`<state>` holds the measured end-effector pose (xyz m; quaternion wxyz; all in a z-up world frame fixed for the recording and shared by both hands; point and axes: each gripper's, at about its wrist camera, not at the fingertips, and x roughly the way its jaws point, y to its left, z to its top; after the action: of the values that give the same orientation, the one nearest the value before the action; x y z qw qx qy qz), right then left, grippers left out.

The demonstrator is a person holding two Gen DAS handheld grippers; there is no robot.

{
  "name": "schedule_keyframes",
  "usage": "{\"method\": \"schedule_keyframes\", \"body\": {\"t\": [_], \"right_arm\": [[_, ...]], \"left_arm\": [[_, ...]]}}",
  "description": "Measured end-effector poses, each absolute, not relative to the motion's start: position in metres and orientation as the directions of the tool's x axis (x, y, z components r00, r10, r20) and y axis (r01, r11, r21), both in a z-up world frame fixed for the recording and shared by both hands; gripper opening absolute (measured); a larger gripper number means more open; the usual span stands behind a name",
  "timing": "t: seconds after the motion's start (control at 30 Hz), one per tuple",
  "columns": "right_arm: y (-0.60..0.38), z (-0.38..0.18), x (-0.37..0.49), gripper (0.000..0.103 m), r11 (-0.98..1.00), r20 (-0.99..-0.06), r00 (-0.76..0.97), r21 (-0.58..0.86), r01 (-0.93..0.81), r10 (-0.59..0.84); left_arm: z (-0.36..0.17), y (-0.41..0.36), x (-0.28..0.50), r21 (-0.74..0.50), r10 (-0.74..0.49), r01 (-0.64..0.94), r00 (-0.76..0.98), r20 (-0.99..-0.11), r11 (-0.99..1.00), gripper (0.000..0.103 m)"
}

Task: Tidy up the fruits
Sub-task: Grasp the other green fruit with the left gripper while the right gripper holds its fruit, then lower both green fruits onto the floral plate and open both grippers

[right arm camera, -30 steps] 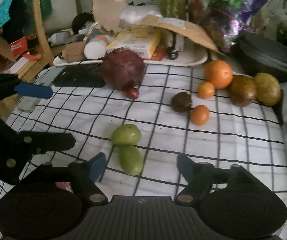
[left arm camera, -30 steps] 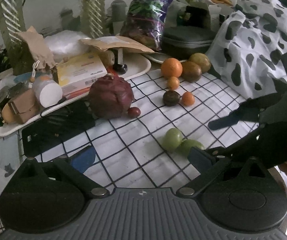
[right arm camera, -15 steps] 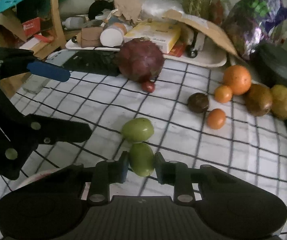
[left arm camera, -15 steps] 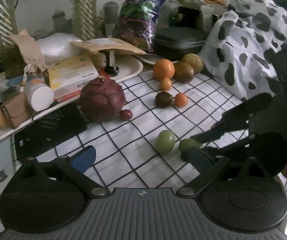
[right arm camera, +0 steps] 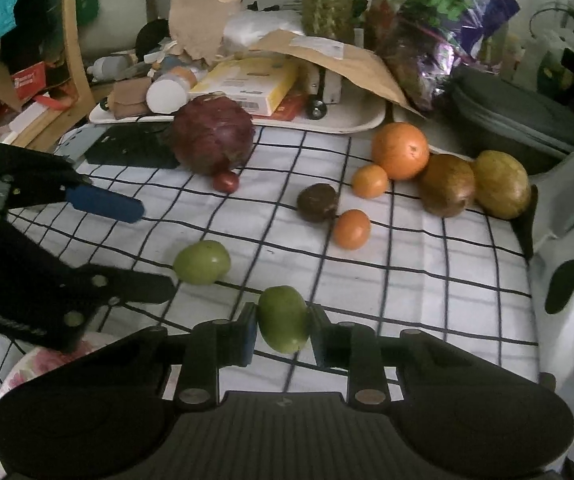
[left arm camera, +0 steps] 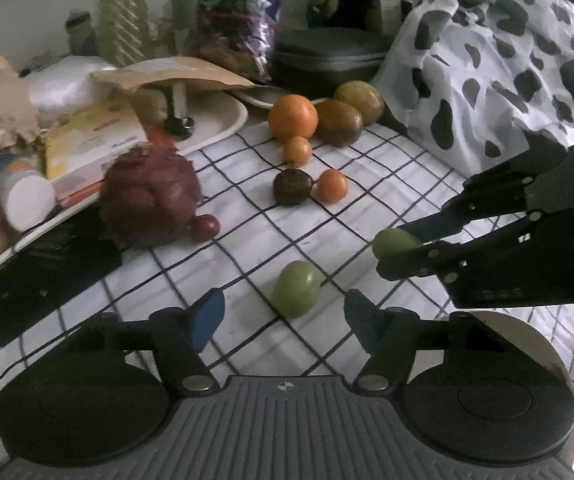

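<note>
My right gripper [right arm camera: 281, 334] is shut on a green fruit [right arm camera: 283, 324] and holds it above the checked cloth; the same fruit [left arm camera: 393, 242] shows between its fingers in the left wrist view. My left gripper [left arm camera: 279, 316] is open and empty, with a second green fruit [left arm camera: 297, 294] lying on the cloth just ahead between its fingers; this fruit [right arm camera: 201, 262] also shows in the right wrist view. Farther back lie a big orange [right arm camera: 400, 150], two small oranges [right arm camera: 370, 181], a dark round fruit [right arm camera: 317, 208], two brown-yellow fruits [right arm camera: 447, 184] and a large purple-red fruit [right arm camera: 211, 139].
A white tray [right arm camera: 351, 120] of clutter stands at the back. A small red fruit [right arm camera: 225, 181] lies by the purple-red one. A cow-print cloth [left arm camera: 499, 64] bounds the right side. A plate rim [left arm camera: 535, 340] shows under my right gripper. A black flat object [left arm camera: 47, 272] lies left.
My right gripper closed on the nearer green fruit and lifted it off the cloth. My left gripper moved in toward the other green fruit, still open.
</note>
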<state>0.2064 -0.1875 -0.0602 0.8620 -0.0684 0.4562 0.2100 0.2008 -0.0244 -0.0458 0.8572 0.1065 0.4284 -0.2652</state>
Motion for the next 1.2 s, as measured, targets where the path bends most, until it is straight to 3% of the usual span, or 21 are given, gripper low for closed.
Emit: {"method": "schedule_keyframes", "body": {"t": [0.1,0.3,0.5,1.2], "right_arm": [[-0.195,-0.060,0.206,0.028,0.907,-0.815,0.498,0.078,-0.413,0.297],[-0.208,-0.060,0.206,0.028,0.916,-0.816,0.502,0.080,-0.394,0.288],[-0.216,-0.058,0.204,0.029,0.920,-0.813,0.510,0.078,-0.385,0.282],[-0.214,-0.035,0.182,0.028,0.916,-0.773,0.544,0.116,-0.383,0.325]], "left_arm": [[-0.050,-0.032,0.208,-0.041,-0.365,0.565,0.476,-0.800,0.824,0.056],[-0.058,-0.046,0.219,-0.032,-0.363,0.576,0.470,-0.804,0.817,0.053],[-0.068,-0.051,0.223,-0.007,-0.340,0.585,0.462,-0.819,0.811,0.029],[-0.030,-0.030,0.180,-0.064,-0.392,0.535,0.527,-0.754,0.842,0.028]]}}
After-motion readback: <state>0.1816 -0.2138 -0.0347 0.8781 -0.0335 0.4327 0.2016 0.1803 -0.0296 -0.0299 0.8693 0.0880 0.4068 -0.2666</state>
